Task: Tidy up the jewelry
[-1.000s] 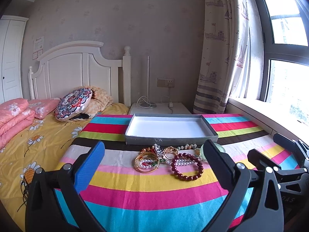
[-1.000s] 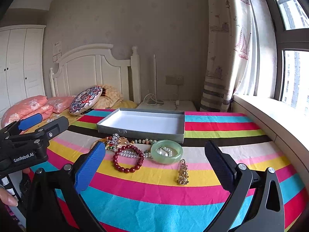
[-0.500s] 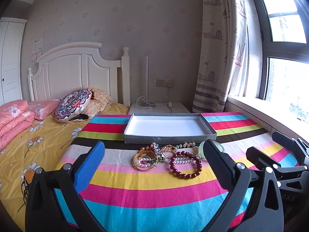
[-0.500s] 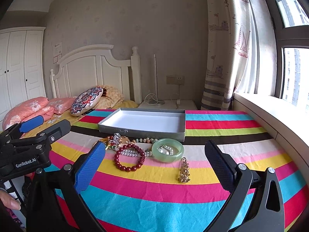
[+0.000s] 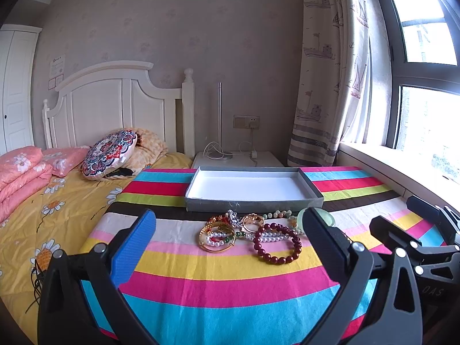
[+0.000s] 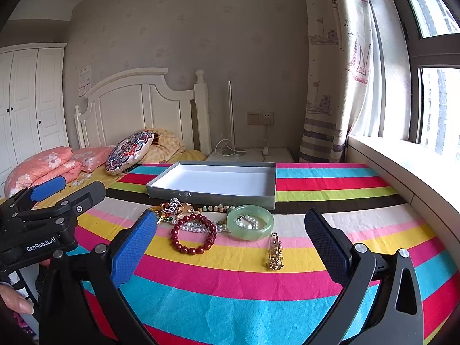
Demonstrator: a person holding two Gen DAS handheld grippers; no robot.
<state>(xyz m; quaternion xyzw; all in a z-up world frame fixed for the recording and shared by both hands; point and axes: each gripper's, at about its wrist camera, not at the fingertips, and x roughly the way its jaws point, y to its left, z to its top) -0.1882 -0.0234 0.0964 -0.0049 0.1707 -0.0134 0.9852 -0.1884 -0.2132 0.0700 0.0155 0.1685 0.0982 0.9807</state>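
The jewelry lies in a loose heap on the striped cloth (image 6: 330, 184), just in front of the shallow grey tray (image 6: 211, 194), whose white floor holds nothing we can see. We make out a dark red bead bracelet (image 6: 193, 234) nearest us, a pale green bangle (image 6: 250, 222) to its right with small pearls inside its ring, a gold brooch (image 6: 275, 251) lying apart on the yellow stripe, and a gold bangle (image 5: 216, 237) threaded through with pearl strands on the left. We judge that the task stands at its very start: no piece is in the tray, and neither tool holds anything. Our left gripper (image 5: 228, 248) and right gripper (image 6: 230, 247) both hover above the near cloth with fingers spread wide. The next move, we think, calls for lowering one gripper over a single free piece, the brooch or the red bracelet being the least entangled, and closing gently so the strands do not drag along. The middle of the heap is hard to read: beads, pearls and a glittering clasp overlap, and we cannot say which strands are joined. From the left view the green bangle is mostly hidden behind a finger.
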